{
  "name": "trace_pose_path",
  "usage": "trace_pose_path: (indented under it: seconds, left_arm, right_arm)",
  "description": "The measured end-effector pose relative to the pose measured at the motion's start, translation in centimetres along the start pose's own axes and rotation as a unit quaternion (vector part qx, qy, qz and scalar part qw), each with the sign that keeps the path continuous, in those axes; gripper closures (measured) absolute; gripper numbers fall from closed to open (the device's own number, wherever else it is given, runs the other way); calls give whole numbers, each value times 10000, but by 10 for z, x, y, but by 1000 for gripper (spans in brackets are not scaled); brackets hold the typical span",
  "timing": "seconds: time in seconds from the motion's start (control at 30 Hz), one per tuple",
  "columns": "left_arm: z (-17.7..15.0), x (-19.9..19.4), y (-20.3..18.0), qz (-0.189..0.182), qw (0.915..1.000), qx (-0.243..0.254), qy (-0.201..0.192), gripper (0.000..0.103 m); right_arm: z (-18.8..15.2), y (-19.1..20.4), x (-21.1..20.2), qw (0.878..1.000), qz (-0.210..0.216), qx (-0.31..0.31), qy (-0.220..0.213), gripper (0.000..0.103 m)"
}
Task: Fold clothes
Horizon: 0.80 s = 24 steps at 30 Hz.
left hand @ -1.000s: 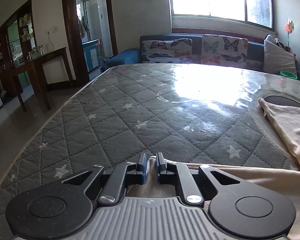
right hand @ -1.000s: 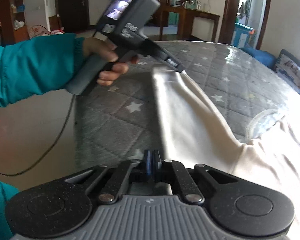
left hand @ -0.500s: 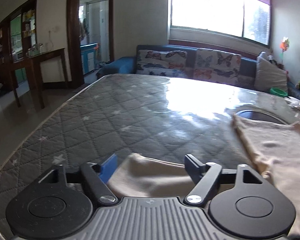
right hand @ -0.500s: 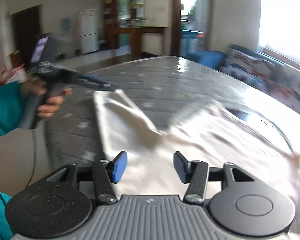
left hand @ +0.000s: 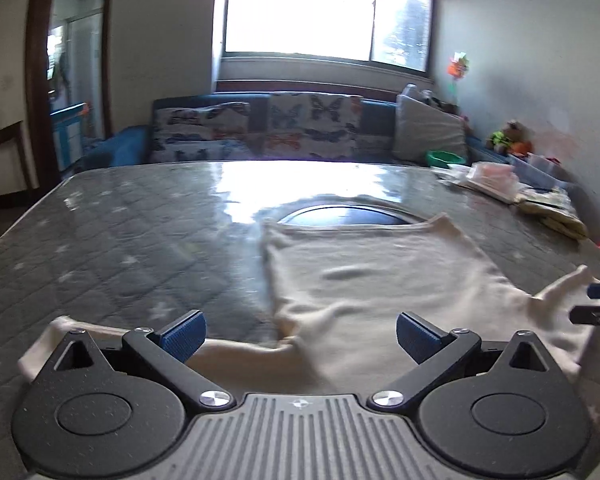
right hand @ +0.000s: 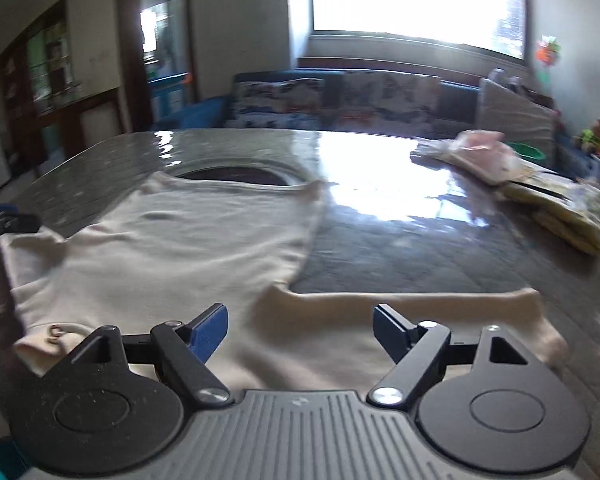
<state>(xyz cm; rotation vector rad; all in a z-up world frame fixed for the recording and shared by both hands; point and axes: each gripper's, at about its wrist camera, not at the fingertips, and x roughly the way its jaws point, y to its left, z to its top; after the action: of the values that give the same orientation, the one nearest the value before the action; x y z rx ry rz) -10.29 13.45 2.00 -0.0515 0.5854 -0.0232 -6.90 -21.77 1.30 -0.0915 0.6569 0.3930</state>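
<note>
Both grippers, left (left hand: 298, 332) & right (right hand: 300, 330), spread wide, gripping nothing. Cream shirt (left hand: 372, 276) lies flat on quilted mattress (left hand: 112, 240), sleeves out sideways.

Cream shirt (left hand: 372, 280), plain and pale all over, spread on a grey mattress (left hand: 112, 248) quilted in diamonds with white stars. Dark oval patch (left hand: 340, 214) at twelve o'clock of the shirt. Left gripper (left hand: 298, 332): black arms, blue ribbed pads (left hand: 184, 334), grey grooved body. Right gripper (right hand: 300, 330) matches it, black with blue pads (right hand: 210, 330). At twelve o'clock, a navy sofa (left hand: 260, 128) with butterfly-print cushions (left hand: 312, 124) in orange, blue and white. At two o'clock, a yellow and pink pile (right hand: 540, 184), and a green bowl (left hand: 444, 157).
</note>
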Motion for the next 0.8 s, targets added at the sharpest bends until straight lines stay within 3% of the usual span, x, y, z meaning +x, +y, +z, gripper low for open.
trace_pose_path:
  seconds: [0.23,0.4,0.57,0.8]
  left_arm:
    - [-2,17,-54,-434,9982,368,202,0]
    - [-9,34,-81,-657,9952,520,502,0]
    - [-18,46,-95,-795,9918,540,837,0]
    - [-22,59,-99,-810,9878,398,1269,0]
  right_arm:
    - [-15,-28,5,9991,-382,171,19,12]
    - [-17,-34,17,9992,-398,88,30,7]
    - [-24,-39,25,9988,-415,206,143,0]
    - [-27,-37,27,9989,-423,121,185,0]
